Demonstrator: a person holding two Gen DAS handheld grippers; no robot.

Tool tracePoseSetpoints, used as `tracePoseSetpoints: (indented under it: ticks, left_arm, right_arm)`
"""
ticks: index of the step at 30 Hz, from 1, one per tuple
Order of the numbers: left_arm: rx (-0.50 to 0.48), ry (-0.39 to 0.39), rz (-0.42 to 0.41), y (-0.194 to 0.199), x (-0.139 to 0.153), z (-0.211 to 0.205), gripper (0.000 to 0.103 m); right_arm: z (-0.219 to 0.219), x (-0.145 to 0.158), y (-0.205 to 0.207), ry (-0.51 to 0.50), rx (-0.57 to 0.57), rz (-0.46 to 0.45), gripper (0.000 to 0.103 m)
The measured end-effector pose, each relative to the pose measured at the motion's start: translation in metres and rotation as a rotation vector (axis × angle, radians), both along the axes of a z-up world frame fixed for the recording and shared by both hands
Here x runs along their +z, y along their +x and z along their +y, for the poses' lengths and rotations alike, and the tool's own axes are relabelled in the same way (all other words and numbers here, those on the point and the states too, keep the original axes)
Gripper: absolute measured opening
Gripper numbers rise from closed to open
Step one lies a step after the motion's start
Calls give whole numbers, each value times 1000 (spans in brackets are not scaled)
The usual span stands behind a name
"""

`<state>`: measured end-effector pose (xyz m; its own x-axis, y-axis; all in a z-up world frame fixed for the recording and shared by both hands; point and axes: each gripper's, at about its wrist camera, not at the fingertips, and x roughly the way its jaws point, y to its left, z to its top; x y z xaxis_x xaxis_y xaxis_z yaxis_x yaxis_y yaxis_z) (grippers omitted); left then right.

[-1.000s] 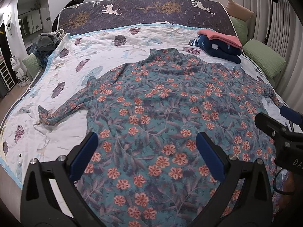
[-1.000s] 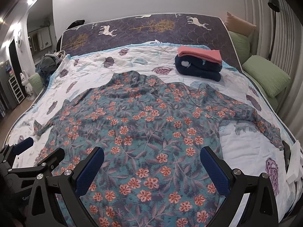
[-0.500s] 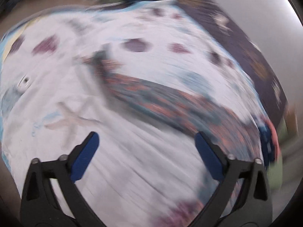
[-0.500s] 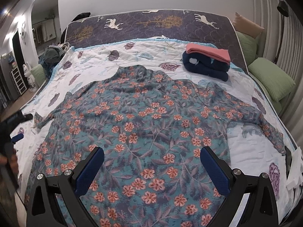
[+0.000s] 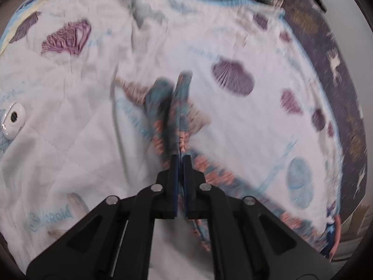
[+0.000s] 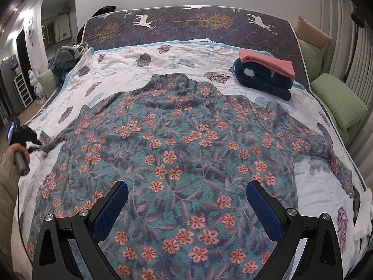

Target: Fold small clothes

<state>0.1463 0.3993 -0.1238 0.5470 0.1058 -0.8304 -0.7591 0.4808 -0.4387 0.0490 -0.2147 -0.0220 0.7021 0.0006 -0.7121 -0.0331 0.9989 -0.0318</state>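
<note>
Two garments already sit folded in a stack (image 6: 265,74) near the headboard, a pink piece on top of a navy one, so I count that part of the job as done. What remains is the floral shirt (image 6: 177,149), which lies spread flat, back up, across the white quilt (image 6: 112,74), both sleeves out to the sides and no fold made in it yet.

My left gripper (image 5: 180,161) has its blue pads pressed together on the cuff end of the left sleeve (image 5: 172,109); the cloth bunches up between them (that view is blurred, so I can't say how much fabric is caught). From the right wrist view I see the same gripper at the far left edge of the bed, a hand (image 6: 16,151) on its handle.

My right gripper (image 6: 186,210) hangs above the shirt's lower half with jaws wide apart, holding nothing.

I'd judge this shirt's folding barely begun: sleeve in, then the other, then the body.
</note>
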Motion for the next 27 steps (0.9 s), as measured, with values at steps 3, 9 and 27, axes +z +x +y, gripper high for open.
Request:
tracePoseSetpoints:
  ticks: [3, 9, 27]
  left_arm:
    - [-88, 201, -114, 9, 59, -40, 4]
    - [-493, 405, -454, 15, 179, -190, 4]
    - [-1287, 544, -416, -53, 128, -459, 49]
  right_arm:
    - [-2, 1, -1, -11, -4, -6, 103]
    - [-13, -1, 0, -1, -24, -7, 103]
    - [-99, -3, -8, 146, -116, 27, 103]
